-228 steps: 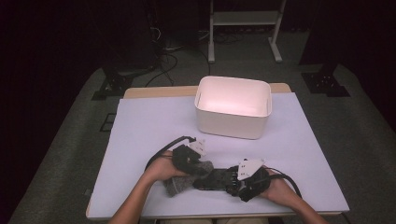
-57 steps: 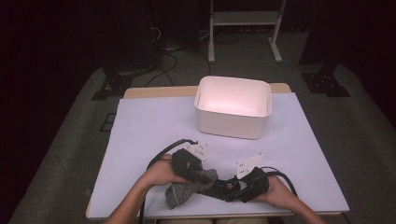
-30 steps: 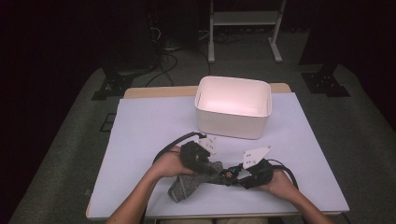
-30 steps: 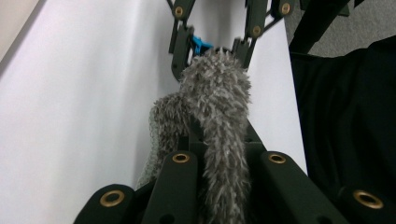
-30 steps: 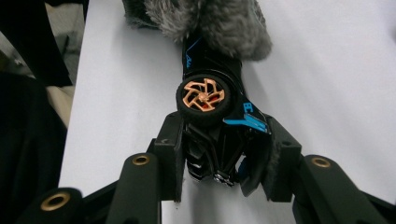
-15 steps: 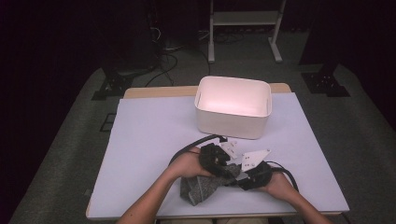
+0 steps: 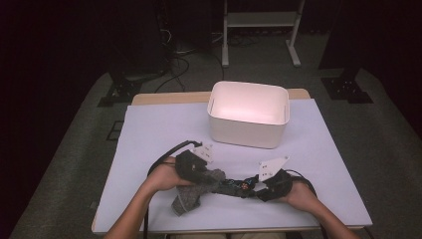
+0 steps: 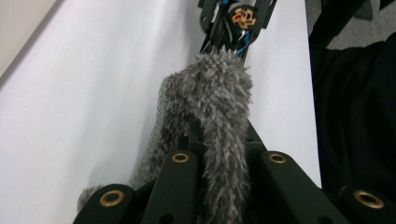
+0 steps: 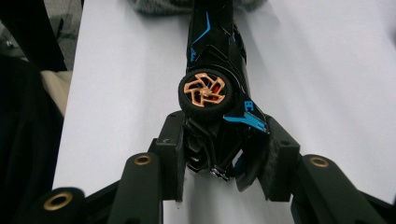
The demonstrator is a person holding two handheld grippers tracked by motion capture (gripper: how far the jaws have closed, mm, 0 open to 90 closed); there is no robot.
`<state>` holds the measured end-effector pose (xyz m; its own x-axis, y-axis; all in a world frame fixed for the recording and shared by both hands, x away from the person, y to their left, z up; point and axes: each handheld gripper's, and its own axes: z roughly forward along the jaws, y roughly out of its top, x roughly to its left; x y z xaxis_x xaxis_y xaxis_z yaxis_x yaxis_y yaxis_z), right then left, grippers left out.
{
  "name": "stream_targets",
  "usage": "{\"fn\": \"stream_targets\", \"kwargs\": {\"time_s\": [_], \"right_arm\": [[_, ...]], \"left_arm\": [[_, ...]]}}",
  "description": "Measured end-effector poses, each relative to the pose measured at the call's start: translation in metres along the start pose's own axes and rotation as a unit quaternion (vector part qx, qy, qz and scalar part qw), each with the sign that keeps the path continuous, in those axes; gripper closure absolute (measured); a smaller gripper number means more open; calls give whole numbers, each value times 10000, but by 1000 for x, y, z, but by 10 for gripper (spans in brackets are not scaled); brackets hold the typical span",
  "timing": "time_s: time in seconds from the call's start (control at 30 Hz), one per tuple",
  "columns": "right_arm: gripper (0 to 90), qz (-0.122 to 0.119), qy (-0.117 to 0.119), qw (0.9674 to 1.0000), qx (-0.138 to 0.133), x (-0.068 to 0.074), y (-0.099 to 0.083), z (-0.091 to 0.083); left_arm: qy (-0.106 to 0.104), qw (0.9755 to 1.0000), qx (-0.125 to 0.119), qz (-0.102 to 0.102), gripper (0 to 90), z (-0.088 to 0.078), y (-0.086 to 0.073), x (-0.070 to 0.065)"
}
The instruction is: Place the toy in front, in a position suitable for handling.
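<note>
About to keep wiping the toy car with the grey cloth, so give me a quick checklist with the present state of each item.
1. Right tool clamped on the toy car: ok, jaws press both sides of its end.
2. Left tool shut on the grey cloth: ok.
3. Cloth touching the car: ok, it lies against the car's far end.
4. Car lifted off the white table cover: cannot tell.
5. White bin apart from the work: ok.
</note>
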<state>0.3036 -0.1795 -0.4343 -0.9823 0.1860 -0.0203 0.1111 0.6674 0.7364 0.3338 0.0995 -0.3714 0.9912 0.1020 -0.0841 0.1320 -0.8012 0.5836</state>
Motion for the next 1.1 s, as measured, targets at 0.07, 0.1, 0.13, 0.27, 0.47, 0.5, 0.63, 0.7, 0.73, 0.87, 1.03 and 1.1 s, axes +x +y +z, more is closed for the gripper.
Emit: {"fn": "stream_targets", "kwargs": {"time_s": [0.07,0.1,0.13,0.27,0.47,0.5,0.63,0.7,0.73,0.87,1.03,1.1], "right_arm": [[575,4,-11,10000,51,-1,-1,-3],[575,-27,-22,10000,75,-2,-2,-5],[575,14,-36,9999,100,-2,-4,-7],[575,101,-53,9998,132,-6,-9,-13],[512,182,-59,9996,188,-8,-4,-13],[510,150,-53,9997,163,-8,-2,-11],[491,73,-35,9998,158,-7,6,-4],[523,-18,-10,9996,285,-7,13,2],[532,-27,-18,9994,335,-7,15,3],[569,-76,-88,9993,342,-8,14,-2],[570,-109,-72,9989,451,-8,10,-8],[569,-80,-76,9988,483,-7,10,-10]], "left_arm": [[98,9999,67,-32,818,-2,-4,1],[124,9999,75,-55,818,-3,-6,1],[137,9998,82,-83,818,-2,-8,2],[99,9999,24,-122,818,0,-10,5],[-109,9999,-85,-49,819,13,5,7],[-109,9999,-85,-49,819,13,5,7],[-165,9998,-72,-10,819,15,7,7],[-149,9998,-112,7,818,16,7,4],[-151,9998,-115,11,819,15,7,5],[-214,9995,-217,-71,818,14,1,8],[-248,9992,-203,-238,818,17,-7,12],[-279,9990,-218,-268,818,20,-8,12]]}}
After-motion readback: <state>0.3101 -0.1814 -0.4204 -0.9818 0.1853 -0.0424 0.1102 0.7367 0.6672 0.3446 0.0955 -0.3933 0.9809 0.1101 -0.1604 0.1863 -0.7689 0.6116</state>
